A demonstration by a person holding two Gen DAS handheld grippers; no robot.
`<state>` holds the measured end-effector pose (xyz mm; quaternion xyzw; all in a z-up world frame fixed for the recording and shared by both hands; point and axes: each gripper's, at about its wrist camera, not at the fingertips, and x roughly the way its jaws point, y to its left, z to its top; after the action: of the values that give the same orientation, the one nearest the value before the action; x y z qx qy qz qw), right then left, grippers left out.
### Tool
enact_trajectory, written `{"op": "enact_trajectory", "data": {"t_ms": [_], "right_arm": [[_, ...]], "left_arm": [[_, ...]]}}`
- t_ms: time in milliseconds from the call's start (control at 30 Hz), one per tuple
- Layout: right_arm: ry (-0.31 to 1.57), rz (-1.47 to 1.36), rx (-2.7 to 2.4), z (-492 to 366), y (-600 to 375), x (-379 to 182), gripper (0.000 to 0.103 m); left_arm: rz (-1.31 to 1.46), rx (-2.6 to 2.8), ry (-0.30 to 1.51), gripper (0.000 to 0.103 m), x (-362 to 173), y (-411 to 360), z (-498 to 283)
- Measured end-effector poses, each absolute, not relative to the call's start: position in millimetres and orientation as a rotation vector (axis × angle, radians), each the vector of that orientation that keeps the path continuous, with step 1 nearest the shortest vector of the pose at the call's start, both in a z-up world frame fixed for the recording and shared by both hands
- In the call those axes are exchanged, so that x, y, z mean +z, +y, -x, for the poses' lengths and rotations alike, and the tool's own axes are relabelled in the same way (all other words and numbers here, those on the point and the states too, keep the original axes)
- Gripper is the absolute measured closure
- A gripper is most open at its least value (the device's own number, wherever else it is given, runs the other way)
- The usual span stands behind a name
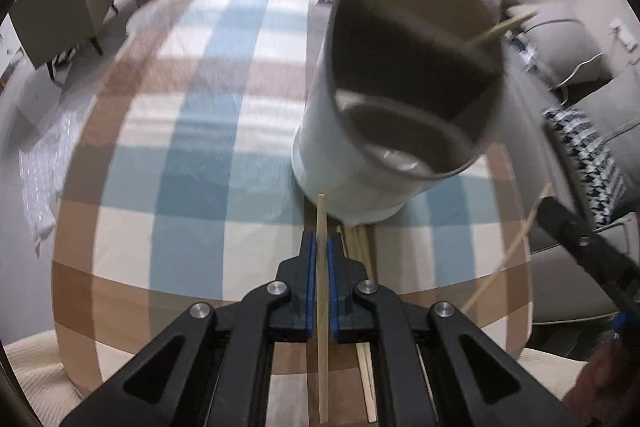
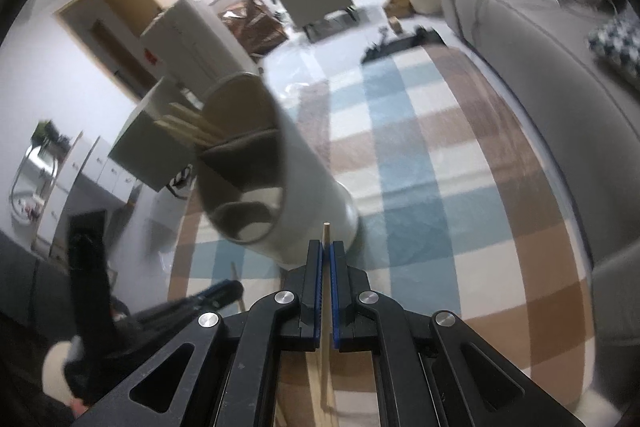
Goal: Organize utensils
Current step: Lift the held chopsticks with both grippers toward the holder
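From the left wrist, the left gripper [image 1: 322,247] points steeply down at the desk [image 1: 168,235], jaws clamped on a single wooden chopstick [image 1: 322,307] that runs up between the blue pads toward the white utensil holder [image 1: 352,155]. The holder stands just beyond the fingertips, a few sticks leaning in its far compartment. More loose chopsticks [image 1: 362,251] lie on the checked cloth under the jaws, partly hidden by them. The right gripper [image 1: 580,247] enters at the right edge, blurred, with a thin stick beside it.

From the right wrist, the right gripper [image 2: 326,255] also tilts down, jaws pressed together on a chopstick [image 2: 326,233] whose tip pokes out before the utensil holder [image 2: 308,179]. The left gripper [image 2: 216,297] is dark and smeared at lower left.
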<state>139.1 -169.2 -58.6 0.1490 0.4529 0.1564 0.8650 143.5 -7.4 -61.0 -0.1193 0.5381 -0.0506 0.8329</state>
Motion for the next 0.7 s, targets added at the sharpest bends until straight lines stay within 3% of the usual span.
{"op": "enact_trajectory", "data": {"t_ms": [300, 700], "right_arm": [[0.828, -0.114, 0.395, -105, -134, -33, 0.101], [0.756, -0.071, 0.387, -80, -131, -13, 0.103]], "left_arm": [[0.213, -0.186, 0.989, 0.102, -32, -12, -103], [0.153, -0.213, 0.978, 0.103, -21, -14, -94]]}}
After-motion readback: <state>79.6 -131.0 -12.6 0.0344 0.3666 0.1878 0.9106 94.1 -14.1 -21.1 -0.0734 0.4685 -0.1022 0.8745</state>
